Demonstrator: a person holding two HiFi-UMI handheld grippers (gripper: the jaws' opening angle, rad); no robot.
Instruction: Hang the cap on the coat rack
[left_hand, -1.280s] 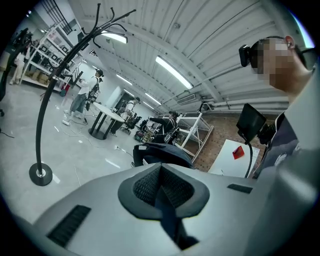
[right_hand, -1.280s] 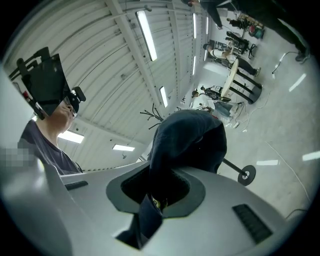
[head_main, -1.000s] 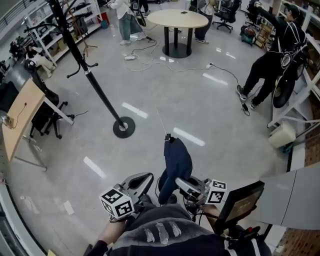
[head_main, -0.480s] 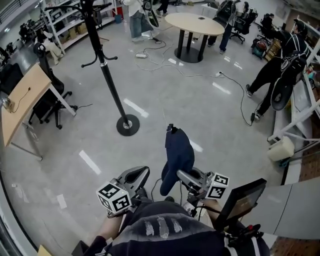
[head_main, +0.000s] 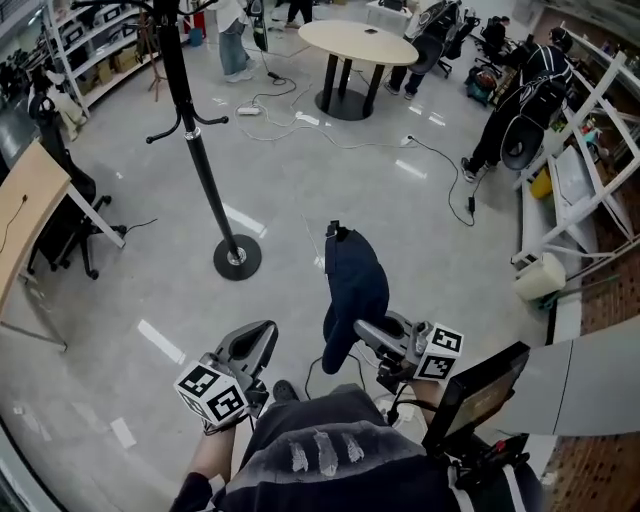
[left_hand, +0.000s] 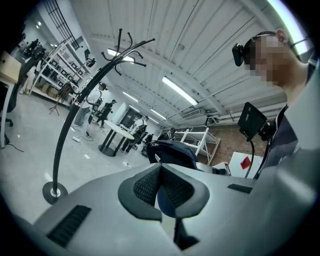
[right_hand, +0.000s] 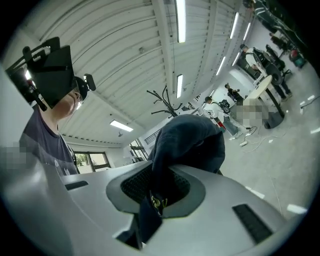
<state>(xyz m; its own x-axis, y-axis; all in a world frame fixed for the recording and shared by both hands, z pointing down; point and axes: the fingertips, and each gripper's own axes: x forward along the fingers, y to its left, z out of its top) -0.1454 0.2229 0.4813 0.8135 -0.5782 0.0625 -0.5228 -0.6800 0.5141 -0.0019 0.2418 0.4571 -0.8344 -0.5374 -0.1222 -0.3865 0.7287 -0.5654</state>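
The dark navy cap (head_main: 355, 285) hangs upright from my right gripper (head_main: 372, 335), which is shut on its lower edge. In the right gripper view the cap (right_hand: 192, 140) bulges above the shut jaws of that gripper (right_hand: 160, 177). My left gripper (head_main: 252, 345) is held low beside it, jaws shut with nothing between them; the left gripper view shows its pads (left_hand: 145, 182) meeting and the cap (left_hand: 167, 150) beyond. The black coat rack (head_main: 195, 150) stands ahead to the left on a round base (head_main: 237, 258). Its hooked top (left_hand: 125, 47) shows in the left gripper view.
A round table (head_main: 358, 40) stands far ahead with people near it. A person (head_main: 520, 100) bends by white shelving (head_main: 585, 150) on the right. A wooden desk (head_main: 20, 225) and chair (head_main: 60, 210) are at the left. Cables (head_main: 300, 125) lie on the floor. A white bucket (head_main: 540, 277) sits at the right.
The scene has swung in the head view: the coat rack now stands more upright, left of centre. The cap stays gripped by the right gripper, and both grippers keep their places.
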